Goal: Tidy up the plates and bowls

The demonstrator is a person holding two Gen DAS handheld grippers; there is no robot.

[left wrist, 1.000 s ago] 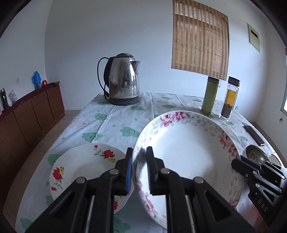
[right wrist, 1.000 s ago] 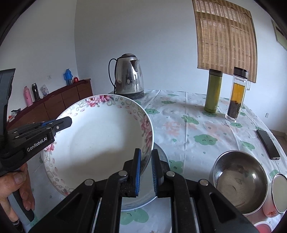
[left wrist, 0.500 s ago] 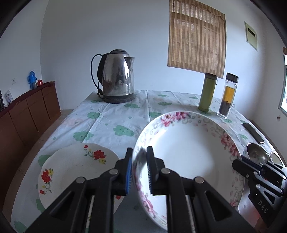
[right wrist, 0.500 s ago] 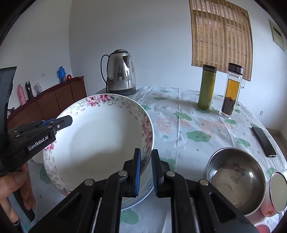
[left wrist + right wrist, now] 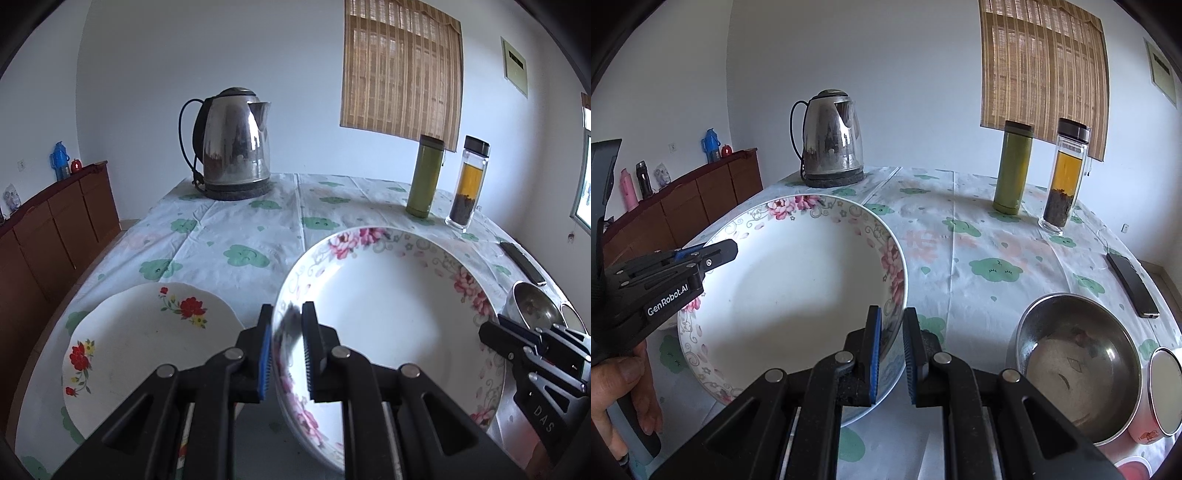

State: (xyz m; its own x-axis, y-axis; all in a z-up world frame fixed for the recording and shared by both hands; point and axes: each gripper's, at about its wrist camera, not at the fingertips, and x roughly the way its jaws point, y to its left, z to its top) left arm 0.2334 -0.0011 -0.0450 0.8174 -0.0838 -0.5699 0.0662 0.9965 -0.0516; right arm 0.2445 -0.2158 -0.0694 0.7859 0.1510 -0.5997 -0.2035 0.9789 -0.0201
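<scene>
A deep white bowl with pink flowers on its rim is held over the table between both grippers. My left gripper is shut on its left rim. My right gripper straddles its right rim with a slightly wider gap, still about the rim. A white plate with red flowers lies flat on the table to the left of the bowl. A plate with a blue edge lies under the bowl in the right wrist view.
A steel kettle stands at the far side. A green flask and a glass tea bottle stand far right. A steel bowl, a cup and a black phone lie to the right. A wooden sideboard runs along the left wall.
The bowl has come down lower over the table with both grippers. The right gripper's jaws have spread slightly around the rim.
</scene>
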